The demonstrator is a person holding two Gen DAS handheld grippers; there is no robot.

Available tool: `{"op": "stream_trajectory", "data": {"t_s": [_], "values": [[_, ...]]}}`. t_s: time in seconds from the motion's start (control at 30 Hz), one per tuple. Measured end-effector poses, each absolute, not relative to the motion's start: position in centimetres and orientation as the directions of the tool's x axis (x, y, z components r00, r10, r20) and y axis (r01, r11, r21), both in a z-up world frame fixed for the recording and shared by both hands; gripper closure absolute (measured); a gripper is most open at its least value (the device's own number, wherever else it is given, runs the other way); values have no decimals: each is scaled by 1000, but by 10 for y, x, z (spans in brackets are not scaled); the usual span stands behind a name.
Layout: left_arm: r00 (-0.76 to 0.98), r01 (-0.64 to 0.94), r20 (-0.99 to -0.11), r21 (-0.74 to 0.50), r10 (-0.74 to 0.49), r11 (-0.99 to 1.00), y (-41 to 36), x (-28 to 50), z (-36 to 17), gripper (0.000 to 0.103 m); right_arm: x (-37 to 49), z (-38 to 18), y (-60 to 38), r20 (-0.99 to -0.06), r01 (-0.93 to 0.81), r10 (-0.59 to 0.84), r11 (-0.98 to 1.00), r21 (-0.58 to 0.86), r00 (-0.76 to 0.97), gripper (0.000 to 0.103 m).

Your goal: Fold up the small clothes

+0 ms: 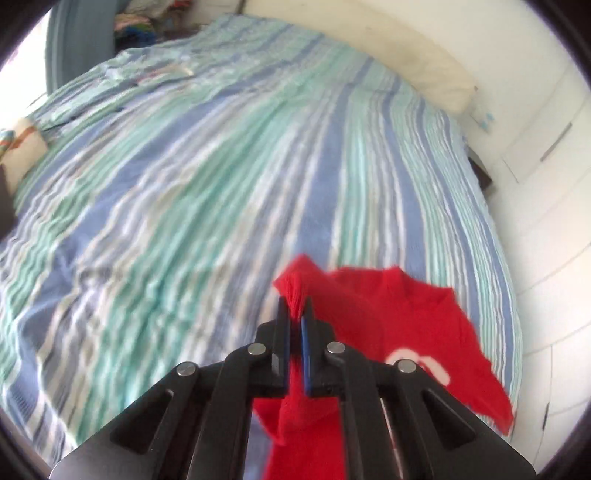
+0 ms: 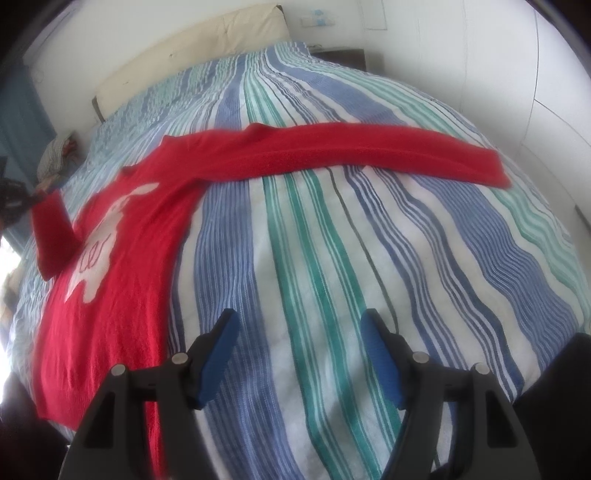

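1. Left wrist view: the left gripper (image 1: 295, 314) sits at lower centre, its jaws pinched tight on a bunched fold of the red sweater (image 1: 406, 332).
2. Cloth sticks up above the fingertips and hangs down between the black arms to the bottom edge.
3. The rest of the sweater spreads to the lower right of the frame over the striped bedspread (image 1: 203, 184), with part of a white motif (image 1: 417, 363) showing.
4. A cream headboard (image 1: 388, 48) curves along the upper right, and white cabinet fronts (image 1: 546, 166) fill the right edge.
5. A heap of colourful cloth (image 1: 136, 26), blurred, lies at the upper left.
6. Right wrist view: the right gripper (image 2: 301, 350) is at lower centre, jaws spread wide and holding nothing, blue pads (image 2: 218, 354) over bare bedspread (image 2: 314, 240).
7. The sweater (image 2: 110, 295) lies flat at the left of the frame, white motif (image 2: 99, 243) up.
8. One sleeve (image 2: 369, 147) stretches straight across the upper middle to the right, flat on the stripes.
9. The other sleeve (image 2: 51, 236) is lifted at the far left edge, where a dark shape holds its end; too blurred to say more.
10. The headboard (image 2: 192, 55) is at the upper left, with a dark nightstand (image 2: 343, 57) at upper centre.
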State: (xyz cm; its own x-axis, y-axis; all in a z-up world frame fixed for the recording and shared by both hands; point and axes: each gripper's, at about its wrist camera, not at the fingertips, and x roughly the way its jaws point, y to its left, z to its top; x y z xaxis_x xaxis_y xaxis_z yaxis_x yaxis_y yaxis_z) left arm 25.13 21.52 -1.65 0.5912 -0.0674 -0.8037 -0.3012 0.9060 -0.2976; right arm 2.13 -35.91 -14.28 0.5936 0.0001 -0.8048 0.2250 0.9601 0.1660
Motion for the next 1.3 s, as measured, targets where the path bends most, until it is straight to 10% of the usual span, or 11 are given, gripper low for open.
{"op": "stream_trajectory", "data": {"t_s": [0.2, 0.63, 0.83, 0.97, 1.3], "values": [[464, -634, -858, -149, 219, 759, 344, 190, -64, 100, 24, -148, -346, -812, 187, 16, 970, 153, 583, 35], [317, -768, -914, -91, 252, 634, 380, 148, -157, 101, 24, -153, -338, -824, 159, -1, 981, 109, 566, 35], [391, -709, -914, -226, 107, 668, 388, 142, -164, 94, 23, -154, -341, -825, 169, -6, 980, 108, 565, 35], [523, -707, -851, -404, 46, 581, 423, 116, -145, 46, 25, -155, -341, -828, 169, -8, 980, 105, 560, 35], [446, -552, -888, -370, -111, 747, 420, 158, -164, 57, 29, -158, -332, -838, 157, -34, 986, 62, 544, 35]]}}
